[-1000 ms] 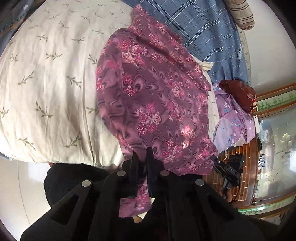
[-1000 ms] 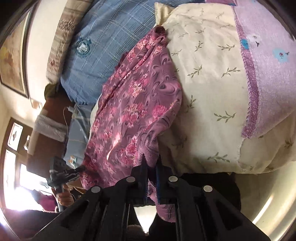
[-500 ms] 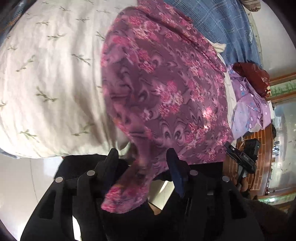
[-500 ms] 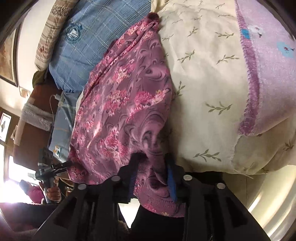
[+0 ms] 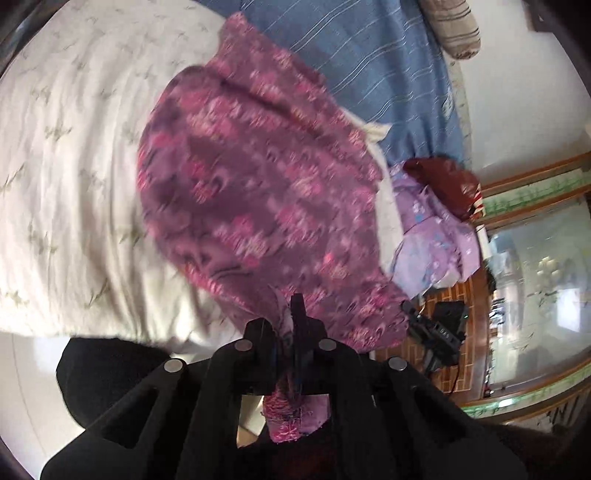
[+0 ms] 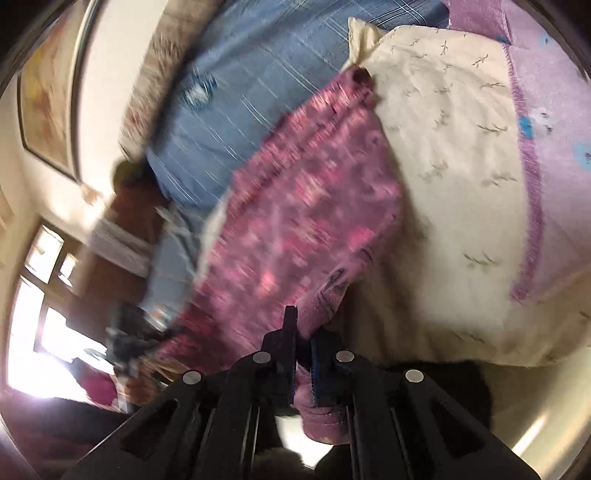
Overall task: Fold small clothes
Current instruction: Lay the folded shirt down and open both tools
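A purple garment with pink flowers (image 5: 251,192) lies spread over the cream leaf-print quilt (image 5: 66,177) on the bed. My left gripper (image 5: 286,321) is shut on its near hem, and a flap of cloth hangs down between the fingers. In the right wrist view the same garment (image 6: 295,236) runs from the far edge of the quilt (image 6: 454,206) down to my right gripper (image 6: 301,332), which is shut on the other near corner. Both views are motion-blurred. The other gripper shows small at the garment's far side in each view.
A blue striped sheet (image 5: 369,66) covers the far bed, with a striped bolster (image 5: 458,33) at its end. A lilac garment (image 5: 432,229) and a dark red one (image 5: 443,181) lie at the bed's right edge. A lilac blanket (image 6: 554,122) lies on the quilt.
Both grippers opened half a second ago with the hem loose between the fingers, and have now shut on it again. The garment has shifted and both cameras are moving.
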Demonstrator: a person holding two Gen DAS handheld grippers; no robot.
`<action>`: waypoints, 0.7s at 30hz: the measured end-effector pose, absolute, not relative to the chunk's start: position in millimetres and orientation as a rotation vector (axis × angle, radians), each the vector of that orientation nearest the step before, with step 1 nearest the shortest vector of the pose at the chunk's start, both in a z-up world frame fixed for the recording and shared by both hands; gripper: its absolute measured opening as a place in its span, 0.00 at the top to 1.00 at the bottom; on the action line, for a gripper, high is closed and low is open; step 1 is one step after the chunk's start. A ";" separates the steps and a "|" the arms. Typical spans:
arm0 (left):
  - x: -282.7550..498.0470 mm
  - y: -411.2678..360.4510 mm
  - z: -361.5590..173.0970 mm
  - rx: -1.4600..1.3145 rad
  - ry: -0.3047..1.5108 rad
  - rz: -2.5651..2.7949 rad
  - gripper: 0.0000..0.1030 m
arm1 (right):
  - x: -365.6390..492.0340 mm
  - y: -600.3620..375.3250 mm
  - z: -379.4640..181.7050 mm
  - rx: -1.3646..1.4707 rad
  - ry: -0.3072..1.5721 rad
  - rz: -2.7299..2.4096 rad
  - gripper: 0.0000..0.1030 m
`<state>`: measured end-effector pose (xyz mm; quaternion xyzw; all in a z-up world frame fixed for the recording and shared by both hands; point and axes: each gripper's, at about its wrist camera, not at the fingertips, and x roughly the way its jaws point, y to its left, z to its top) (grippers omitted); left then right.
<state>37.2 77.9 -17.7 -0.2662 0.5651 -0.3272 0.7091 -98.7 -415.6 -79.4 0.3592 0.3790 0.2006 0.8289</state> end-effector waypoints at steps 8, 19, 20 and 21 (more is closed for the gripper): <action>132.8 46.9 1.3 -0.608 1.207 -0.674 0.96 | -19.2 -428.0 -69.0 1.043 0.680 0.543 0.95; 344.6 12.9 41.6 -0.562 1.137 -0.350 0.83 | 175.3 -494.0 -3.6 0.981 0.570 0.172 0.77; 348.2 17.4 36.8 -0.579 1.149 -0.342 0.83 | 181.9 -497.4 -4.0 0.956 0.599 0.118 0.77; 348.2 22.2 34.3 -0.581 1.148 -0.341 0.82 | 182.9 -499.2 -4.5 0.944 0.603 0.100 0.77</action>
